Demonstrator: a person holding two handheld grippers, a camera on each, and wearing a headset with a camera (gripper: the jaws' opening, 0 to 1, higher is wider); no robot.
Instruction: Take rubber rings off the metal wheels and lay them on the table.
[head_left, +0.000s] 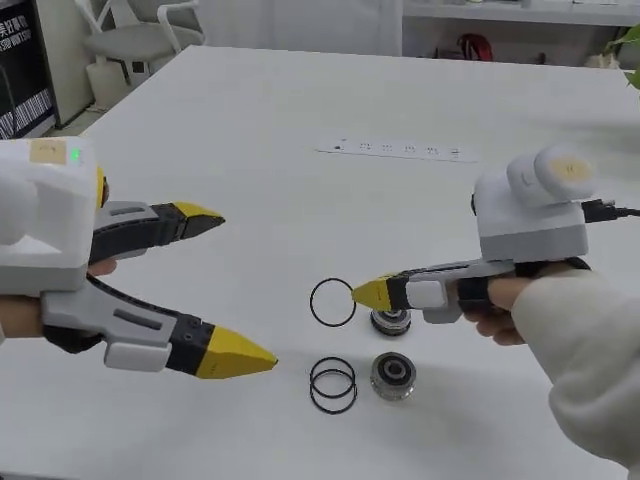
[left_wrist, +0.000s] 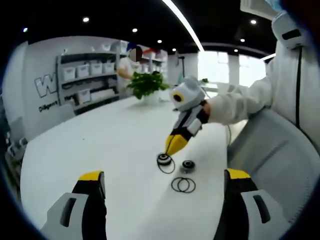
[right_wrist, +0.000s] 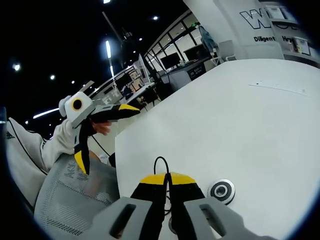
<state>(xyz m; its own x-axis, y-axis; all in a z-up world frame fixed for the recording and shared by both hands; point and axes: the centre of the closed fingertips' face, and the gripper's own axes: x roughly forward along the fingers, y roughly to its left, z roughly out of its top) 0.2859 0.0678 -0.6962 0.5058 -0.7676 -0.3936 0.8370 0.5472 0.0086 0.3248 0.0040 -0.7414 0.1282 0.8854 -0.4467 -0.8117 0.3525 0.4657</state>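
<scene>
My right gripper is shut on a thin black rubber ring, which sticks out to the left of its yellow tips; the same rubber ring rises from the closed tips. Just below the tips stands one metal wheel. A second metal wheel sits nearer me, with two loose black rings lying overlapped to its left on the white table. My left gripper hovers wide open at the left, holding nothing. In its own view the wheels and loose rings lie ahead.
A white power strip lies further back on the table. An office chair stands beyond the far left corner. A potted plant sits at the table's far end, with shelves and a person behind it.
</scene>
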